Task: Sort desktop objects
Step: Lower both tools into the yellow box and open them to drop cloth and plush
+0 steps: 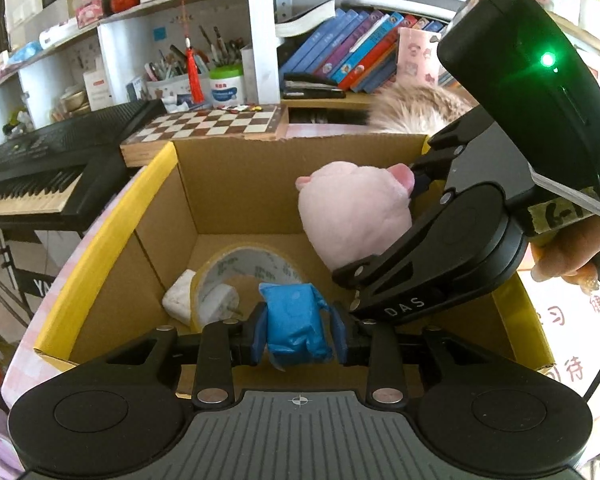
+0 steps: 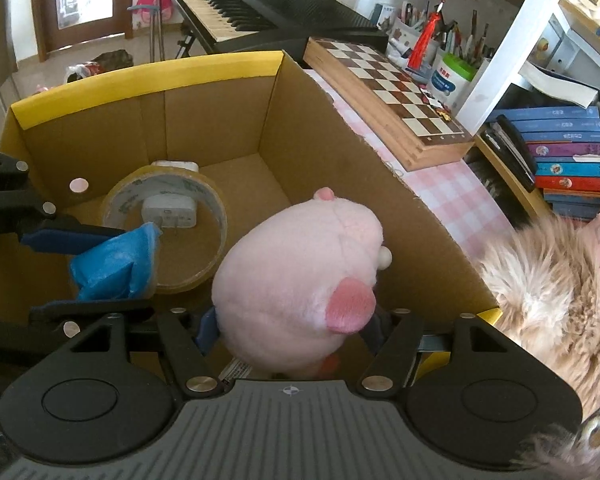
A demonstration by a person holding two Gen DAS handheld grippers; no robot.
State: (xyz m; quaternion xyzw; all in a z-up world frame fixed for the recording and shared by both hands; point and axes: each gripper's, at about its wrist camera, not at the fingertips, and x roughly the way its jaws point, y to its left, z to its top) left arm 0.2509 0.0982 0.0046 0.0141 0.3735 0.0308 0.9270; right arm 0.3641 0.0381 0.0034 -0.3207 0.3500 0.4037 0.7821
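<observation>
With the tape roll (image 2: 164, 232) and charger (image 2: 168, 210) already in the box (image 2: 340, 184), my left gripper (image 1: 298, 330) clutches a blue packet (image 1: 296, 320) and my right gripper (image 2: 294, 326) a pink plush (image 2: 300, 280), both unreleased.

You hold both things over the box (image 2: 204, 92). Inside the box, on its floor, the tape roll (image 2: 164, 228) lies flat with the charger (image 2: 168, 210) in its ring. The packet (image 1: 296, 322) hangs above the box floor, near the tape roll. The plush toy (image 2: 300, 280) hangs over the box too, right of the packet. The chessboard (image 2: 396, 92) lies behind the box, and the keyboard (image 2: 256, 4) stands behind the chessboard.
</observation>
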